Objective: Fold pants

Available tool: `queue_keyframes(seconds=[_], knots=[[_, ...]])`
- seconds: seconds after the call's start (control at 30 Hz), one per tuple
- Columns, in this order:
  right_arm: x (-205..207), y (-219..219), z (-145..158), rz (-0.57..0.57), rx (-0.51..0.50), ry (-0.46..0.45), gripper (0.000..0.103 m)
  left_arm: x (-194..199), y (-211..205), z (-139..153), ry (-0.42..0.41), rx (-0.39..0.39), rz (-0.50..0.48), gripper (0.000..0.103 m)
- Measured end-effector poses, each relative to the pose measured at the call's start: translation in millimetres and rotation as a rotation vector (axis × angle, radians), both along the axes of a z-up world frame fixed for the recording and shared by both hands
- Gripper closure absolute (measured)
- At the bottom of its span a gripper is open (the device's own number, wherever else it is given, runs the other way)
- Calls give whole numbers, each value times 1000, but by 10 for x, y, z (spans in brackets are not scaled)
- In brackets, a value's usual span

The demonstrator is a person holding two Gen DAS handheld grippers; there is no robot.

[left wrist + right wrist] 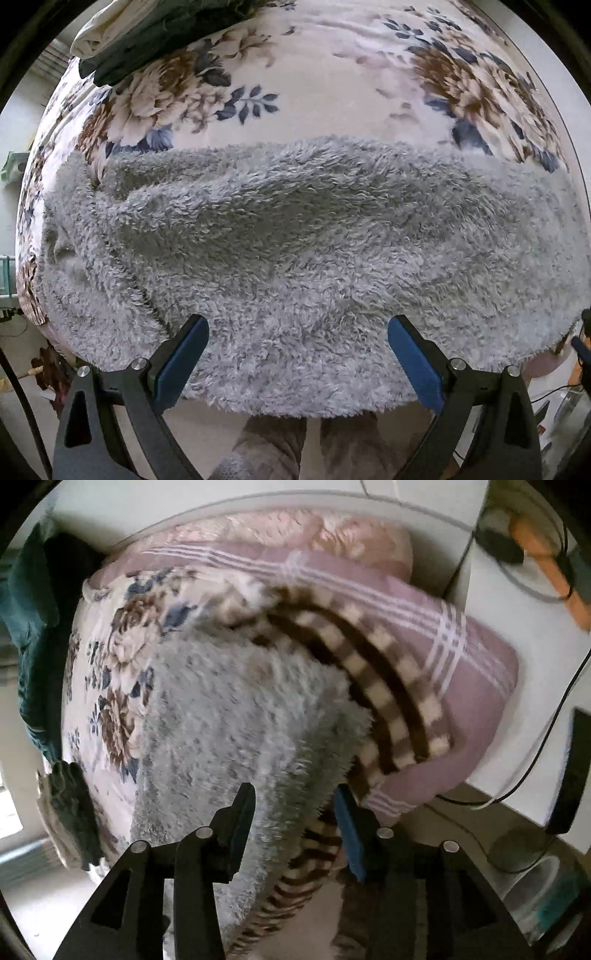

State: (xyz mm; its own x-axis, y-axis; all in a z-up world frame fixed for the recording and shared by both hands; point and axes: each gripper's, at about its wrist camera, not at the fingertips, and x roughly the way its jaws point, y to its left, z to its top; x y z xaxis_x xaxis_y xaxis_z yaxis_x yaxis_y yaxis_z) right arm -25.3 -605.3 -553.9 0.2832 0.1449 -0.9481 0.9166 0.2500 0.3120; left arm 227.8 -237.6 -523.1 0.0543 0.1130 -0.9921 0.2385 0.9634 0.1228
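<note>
Grey fluffy pants (pixel 295 240) lie spread sideways across a floral bed cover (pixel 332 74), with a seam running down at the left. My left gripper (pixel 298 322) points down over their near edge, its blue pads (pixel 184 362) wide apart and nothing between them. In the blurred right wrist view the same pants (pixel 240 709) stretch away from my right gripper (pixel 293 792). Its jaws stand partly apart over one end of the pants, with grey pile showing in the gap. No pad clearly presses on it.
Dark folded clothes (pixel 147 40) and a white cloth (pixel 99 33) sit at the bed's far left corner. A brown checked blanket (pixel 388 686) and pink plaid bedding (pixel 480 672) lie beside the pants. A person's legs (pixel 273 443) stand at the bed edge. Cables (pixel 535 768) run at the right.
</note>
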Motion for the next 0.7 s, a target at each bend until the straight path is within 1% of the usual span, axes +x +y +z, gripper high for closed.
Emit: queue_keyframes(seconds=[0.03, 0.07, 0.1, 0.13, 0.2, 0.23, 0.27, 0.3, 0.33, 0.37, 0.4, 0.47, 0.5, 0.53, 0.6, 0.67, 0.7], knots=[[98, 63, 63, 59, -35, 39, 55, 6, 34, 41, -5, 4, -2, 4], [260, 202, 110, 153, -75, 122, 48, 18, 73, 86, -11, 13, -3, 4], [403, 311, 148, 215, -97, 164, 43, 36, 131, 144, -19, 25, -1, 4], [597, 507, 180, 321, -135, 203, 42, 65, 224, 214, -29, 36, 8, 4], [933, 886, 188, 492, -200, 283, 42, 146, 449, 355, -50, 56, 34, 4], [1126, 1147, 197, 578, -231, 305, 42, 200, 588, 421, -61, 72, 49, 4], [1289, 1360, 195, 639, -241, 303, 37, 259, 717, 465, -69, 84, 63, 4], [1527, 1649, 178, 714, -241, 303, 29, 349, 905, 512, -79, 103, 85, 4], [1666, 1850, 175, 763, -241, 306, 26, 419, 1045, 524, -82, 117, 99, 4], [1779, 2067, 184, 811, -244, 307, 25, 522, 1210, 529, -82, 130, 118, 4], [2032, 2400, 137, 887, -247, 314, 25, 667, 1418, 526, -79, 141, 142, 4], [2328, 2796, 82, 955, -268, 331, 25, 937, 1748, 477, -75, 178, 160, 4], [2607, 3096, -25, 1024, -290, 363, 25, 1082, 1921, 458, -77, 183, 168, 4], [2746, 3285, -82, 1070, -313, 392, 25, 1208, 2073, 454, -84, 176, 178, 4], [3040, 3783, -244, 1221, -411, 486, 25, 1484, 2351, 447, -98, 183, 188, 4], [3262, 4149, -356, 1313, -488, 546, 25, 1790, 2569, 408, -106, 191, 186, 4], [3330, 4240, -391, 1329, -510, 559, 25, 1950, 2664, 361, -95, 189, 180, 4]])
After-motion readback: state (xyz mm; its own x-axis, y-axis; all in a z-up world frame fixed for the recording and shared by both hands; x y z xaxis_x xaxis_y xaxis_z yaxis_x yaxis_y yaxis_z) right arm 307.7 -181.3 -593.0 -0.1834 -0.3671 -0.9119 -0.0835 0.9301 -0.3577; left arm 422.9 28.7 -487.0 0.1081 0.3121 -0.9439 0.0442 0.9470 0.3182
